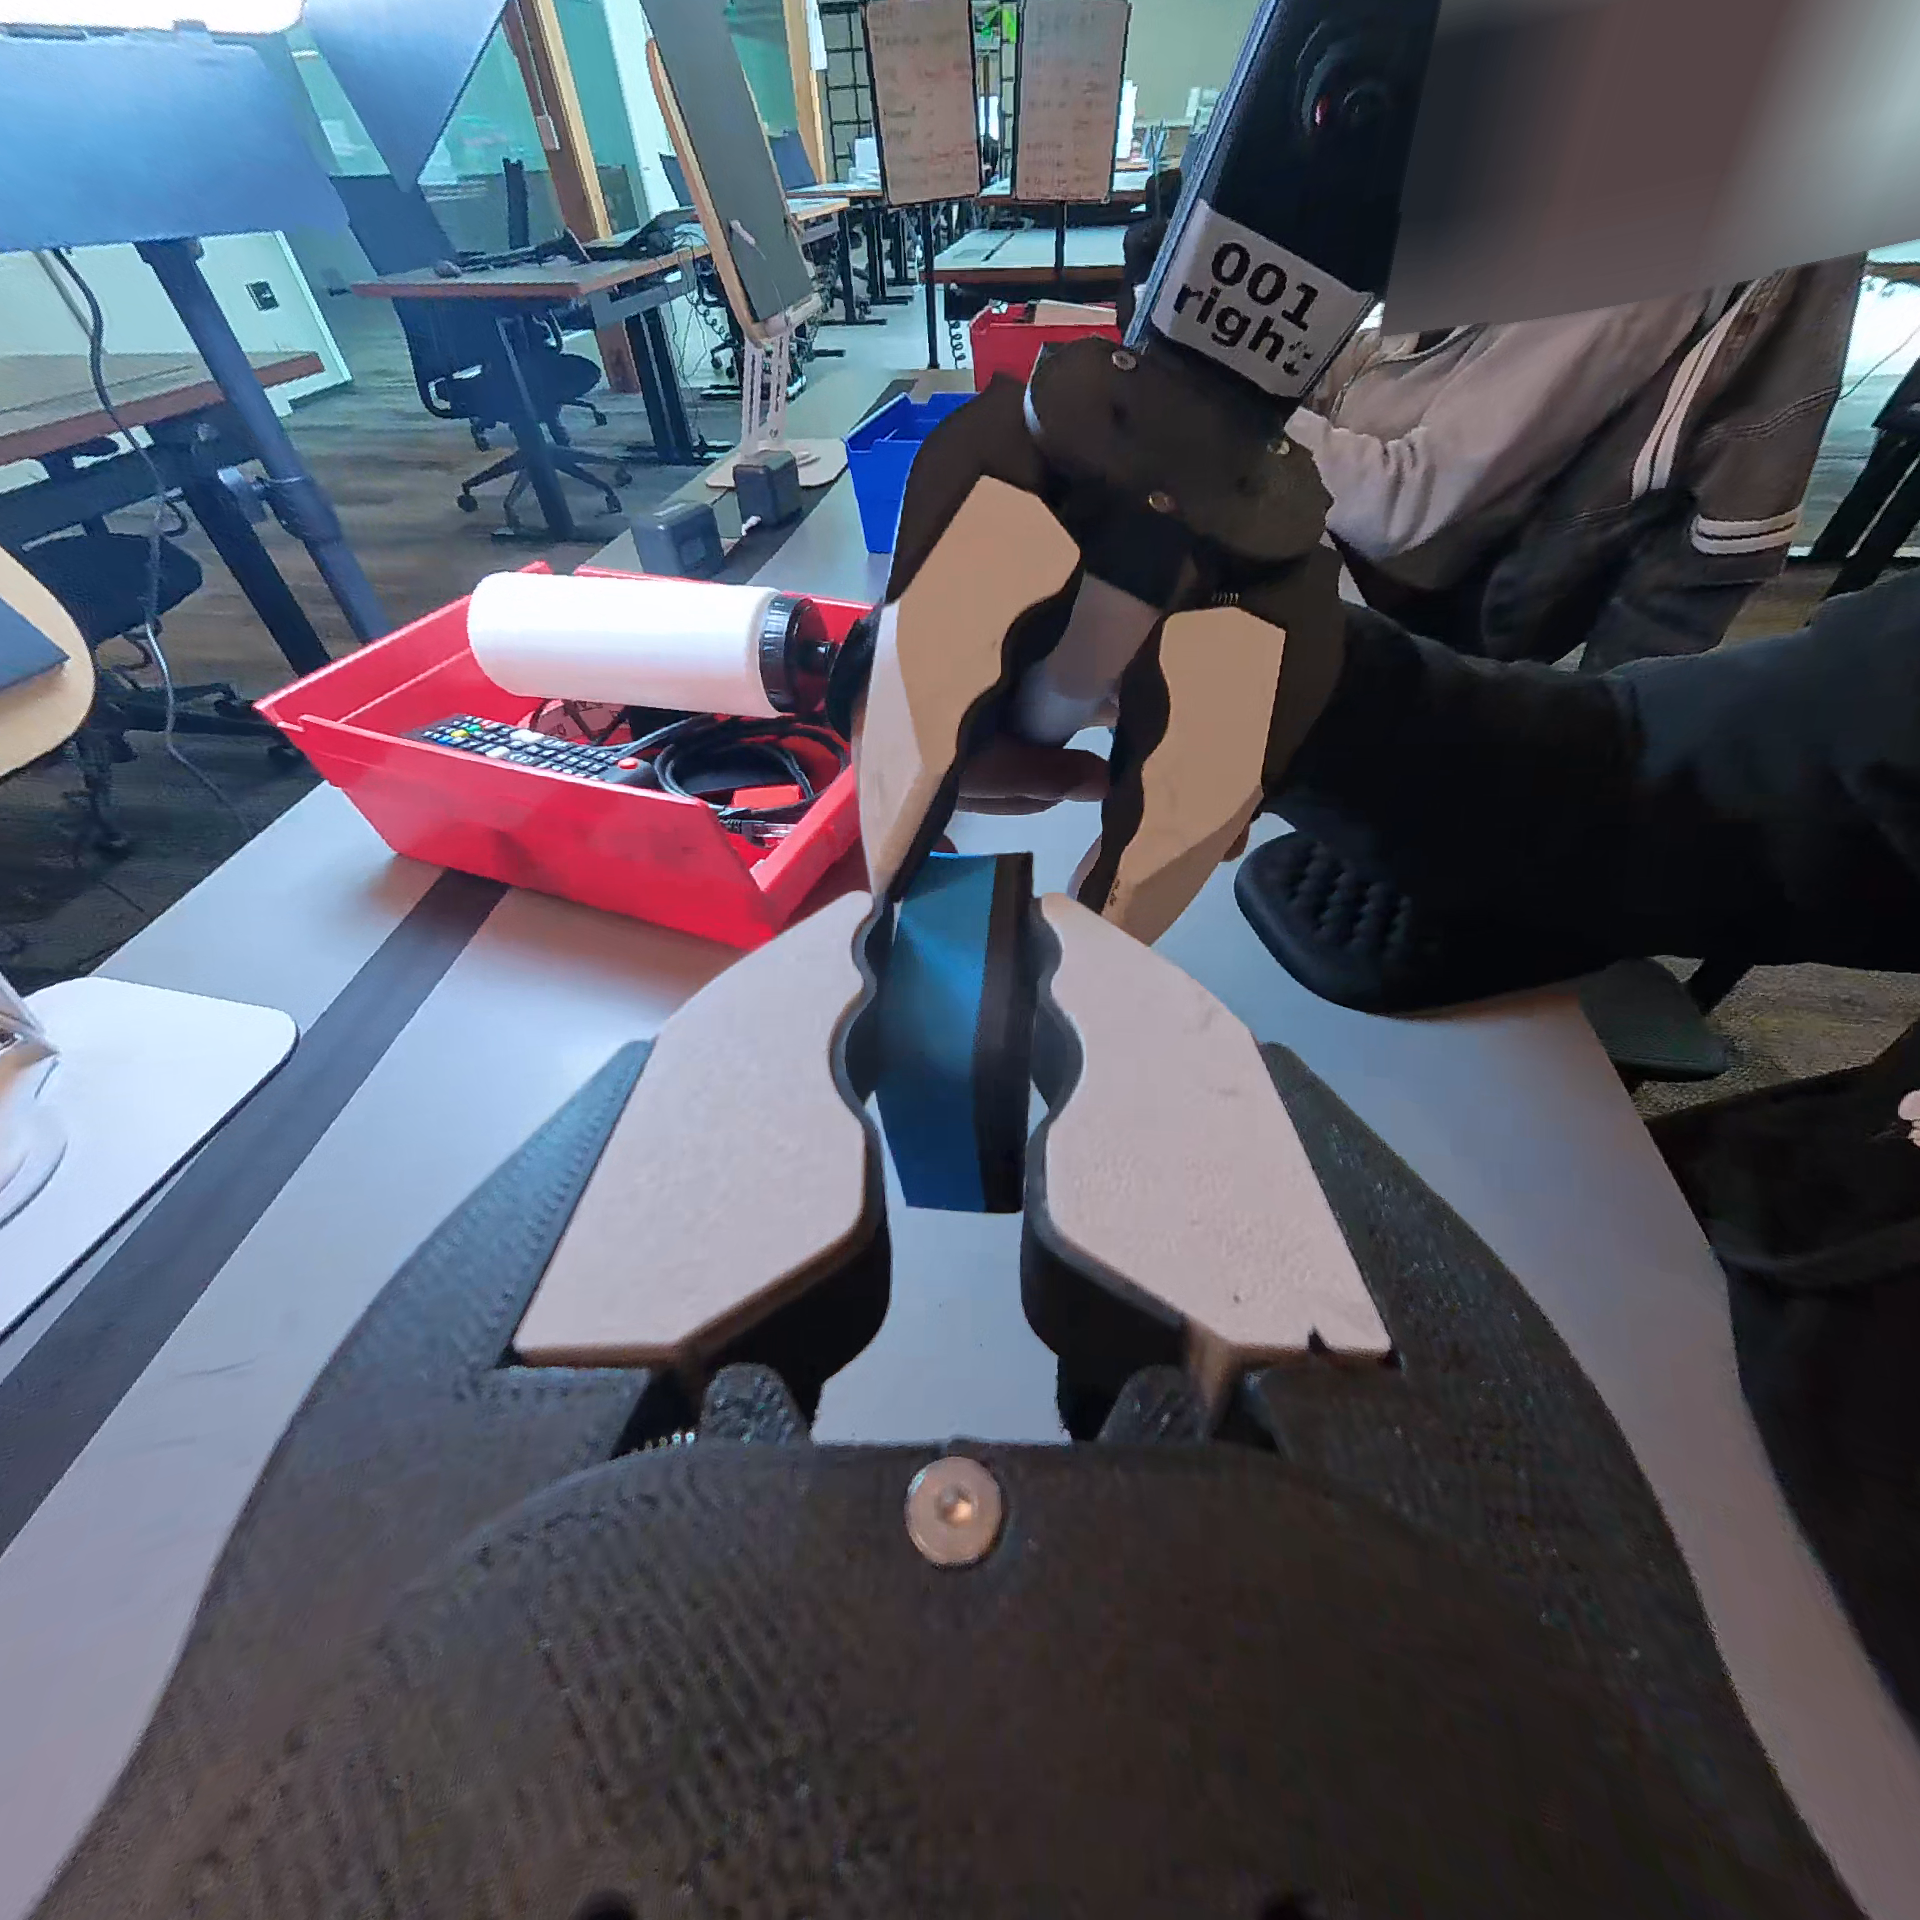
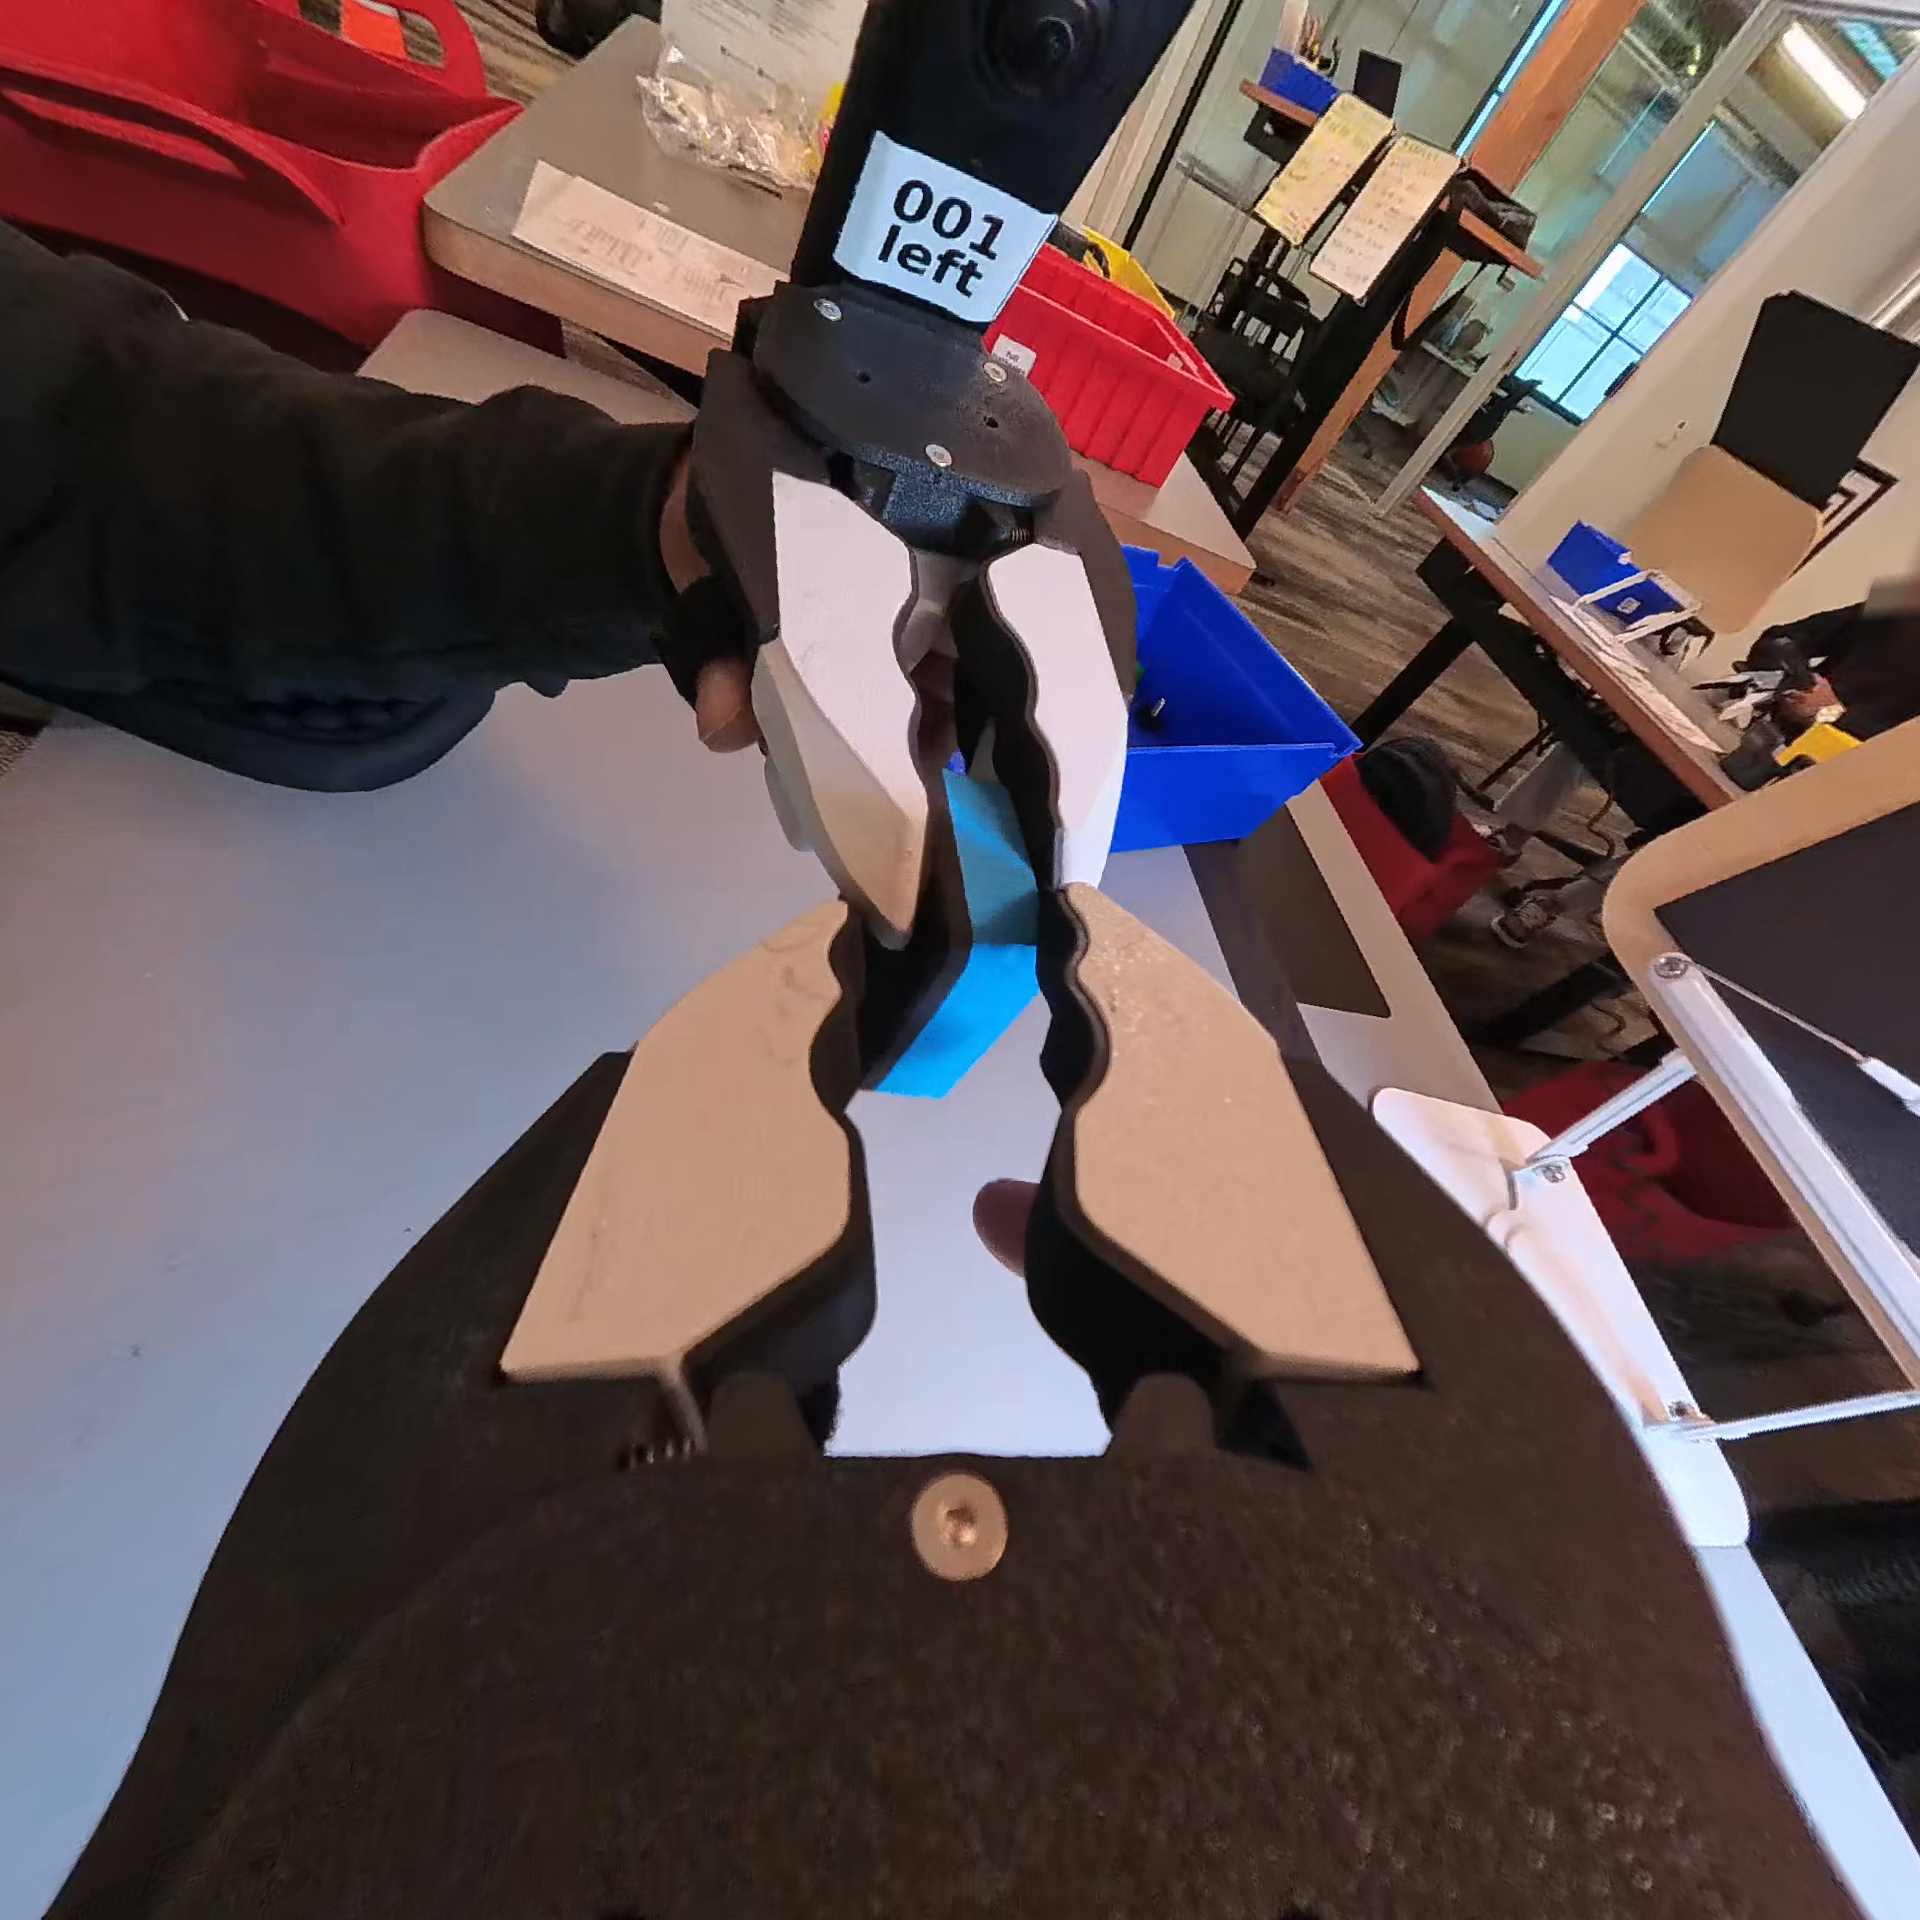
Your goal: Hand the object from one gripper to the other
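Nearest in the left wrist view, the left gripper (image 1: 956,935) has its jaws clamped on a blue block with a black face (image 1: 951,1049), held above the grey table (image 1: 312,1039). Facing it, the right gripper (image 1: 997,894) stands spread around the block's far end; a red bin (image 1: 540,821) lies behind.

Right wrist view: the right gripper (image 2: 956,935) has jaws parted, loosely flanking the block (image 2: 966,1018), contact unclear. The left gripper (image 2: 977,894) pinches its upper part
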`<state>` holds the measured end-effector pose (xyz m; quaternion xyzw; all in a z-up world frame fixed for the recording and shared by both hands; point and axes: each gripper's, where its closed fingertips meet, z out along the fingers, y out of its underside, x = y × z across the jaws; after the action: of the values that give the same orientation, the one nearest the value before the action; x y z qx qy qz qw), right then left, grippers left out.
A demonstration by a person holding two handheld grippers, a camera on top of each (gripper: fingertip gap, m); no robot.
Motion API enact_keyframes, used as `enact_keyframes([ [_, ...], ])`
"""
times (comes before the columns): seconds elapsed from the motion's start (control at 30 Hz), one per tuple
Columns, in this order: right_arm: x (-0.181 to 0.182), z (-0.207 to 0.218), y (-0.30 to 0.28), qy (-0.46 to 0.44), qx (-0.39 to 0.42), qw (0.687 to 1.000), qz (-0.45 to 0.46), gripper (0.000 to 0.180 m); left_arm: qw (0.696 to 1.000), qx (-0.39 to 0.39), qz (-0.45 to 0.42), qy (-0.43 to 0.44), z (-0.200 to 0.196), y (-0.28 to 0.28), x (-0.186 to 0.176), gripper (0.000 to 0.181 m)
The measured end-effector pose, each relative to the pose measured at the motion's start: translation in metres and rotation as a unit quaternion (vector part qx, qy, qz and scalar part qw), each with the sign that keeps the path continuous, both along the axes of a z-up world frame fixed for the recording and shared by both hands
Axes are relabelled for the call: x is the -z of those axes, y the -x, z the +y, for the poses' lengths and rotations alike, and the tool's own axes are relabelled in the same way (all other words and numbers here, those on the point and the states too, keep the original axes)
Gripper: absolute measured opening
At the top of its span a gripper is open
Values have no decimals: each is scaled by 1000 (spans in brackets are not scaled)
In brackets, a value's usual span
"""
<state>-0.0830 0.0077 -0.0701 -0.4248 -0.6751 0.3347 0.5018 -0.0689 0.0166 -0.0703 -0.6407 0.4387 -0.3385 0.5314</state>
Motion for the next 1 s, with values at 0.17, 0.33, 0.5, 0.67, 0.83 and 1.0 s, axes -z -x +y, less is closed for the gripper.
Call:
enact_keyframes([
  [0.17, -6, 4, -2, -21, 11, 1000, 13, 26, 1000, -7, -18, -7, 2, 5, -7, 32],
  [0.33, -12, 9, -5, -35, 24, 999, 26, 26, 999, -12, -49, 5, 6, 11, -13, 32],
  [0.5, -31, 22, -17, -46, 52, 995, 71, 26, 991, -30, -124, 38, 15, 26, -28, 38],
  [0.67, -64, 40, -25, -118, 130, 971, 165, 26, 971, -71, -213, 79, 30, 37, -42, 47],
  [0.83, -59, 47, -16, -243, 186, 936, 172, 25, 961, -75, -242, 110, 31, 24, -43, 58],
  [1.0, -53, 29, -2, -349, 174, 905, 170, 25, 949, -70, -265, 155, 32, 22, -42, 66],
])
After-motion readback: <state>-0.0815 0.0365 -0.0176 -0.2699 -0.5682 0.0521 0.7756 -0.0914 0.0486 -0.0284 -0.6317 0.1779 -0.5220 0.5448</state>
